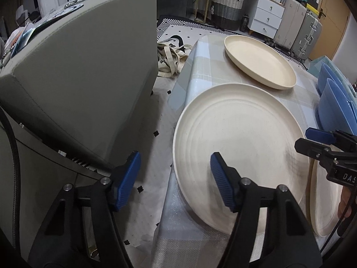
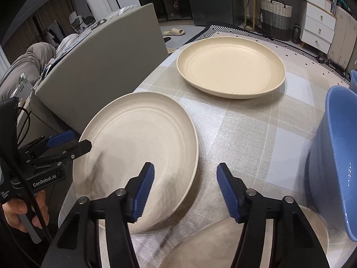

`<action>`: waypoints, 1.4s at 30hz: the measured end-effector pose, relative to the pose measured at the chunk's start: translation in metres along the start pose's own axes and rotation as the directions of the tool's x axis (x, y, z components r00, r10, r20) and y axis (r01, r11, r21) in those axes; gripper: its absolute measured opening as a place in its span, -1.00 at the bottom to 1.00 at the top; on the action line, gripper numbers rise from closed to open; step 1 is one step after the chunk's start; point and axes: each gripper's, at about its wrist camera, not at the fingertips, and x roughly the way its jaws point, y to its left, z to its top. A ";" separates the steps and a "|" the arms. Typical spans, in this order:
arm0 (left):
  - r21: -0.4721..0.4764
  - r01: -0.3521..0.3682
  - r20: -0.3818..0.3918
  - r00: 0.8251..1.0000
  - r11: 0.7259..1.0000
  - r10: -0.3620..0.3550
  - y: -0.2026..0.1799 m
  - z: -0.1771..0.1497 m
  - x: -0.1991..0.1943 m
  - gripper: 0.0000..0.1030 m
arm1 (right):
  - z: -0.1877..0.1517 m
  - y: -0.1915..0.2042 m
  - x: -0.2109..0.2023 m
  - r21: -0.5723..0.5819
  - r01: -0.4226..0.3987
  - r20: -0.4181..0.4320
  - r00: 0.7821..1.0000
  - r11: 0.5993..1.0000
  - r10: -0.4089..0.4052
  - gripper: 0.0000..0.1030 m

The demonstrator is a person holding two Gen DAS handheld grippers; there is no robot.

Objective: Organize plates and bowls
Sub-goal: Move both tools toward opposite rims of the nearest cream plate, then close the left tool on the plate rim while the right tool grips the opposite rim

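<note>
A cream plate (image 1: 243,147) lies at the table's near left corner, also in the right wrist view (image 2: 138,147). A second cream plate (image 1: 258,60) lies farther back (image 2: 229,67). A third cream plate (image 2: 223,245) lies under my right gripper, its edge in the left wrist view (image 1: 323,205). Blue bowls (image 1: 334,105) stand at the right (image 2: 334,167). My left gripper (image 1: 176,178) is open, straddling the near plate's left rim. My right gripper (image 2: 185,192) is open, over the near plate's right rim.
A checked cloth covers the table (image 2: 256,134). A grey chair back (image 1: 84,71) stands close at the left, off the table's edge. A patterned rug, tote bag (image 1: 171,55), basket (image 1: 227,6), white drawers and suitcases lie beyond.
</note>
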 end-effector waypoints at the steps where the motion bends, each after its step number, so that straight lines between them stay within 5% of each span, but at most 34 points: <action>1: -0.002 0.001 -0.007 1.000 1.000 -0.001 -0.001 -0.001 0.003 0.17 | 0.000 0.001 0.003 -0.002 -0.001 -0.010 1.000 1.000 0.001 0.05; 16: 0.010 0.041 -0.074 0.996 0.999 -0.040 -0.022 -0.010 0.024 -0.70 | -0.006 0.008 0.014 -0.004 0.016 -0.038 0.999 1.000 -0.016 -0.52; 27: 0.045 -0.001 -0.054 0.999 0.999 0.003 -0.031 -0.010 0.021 -0.76 | -0.010 0.009 0.016 -0.029 0.040 -0.030 0.999 0.999 -0.041 -0.73; 42: 0.061 -0.004 -0.033 0.999 0.998 0.006 -0.015 -0.018 0.008 -0.78 | -0.015 0.014 0.012 -0.047 0.060 -0.013 0.998 0.997 -0.061 -0.73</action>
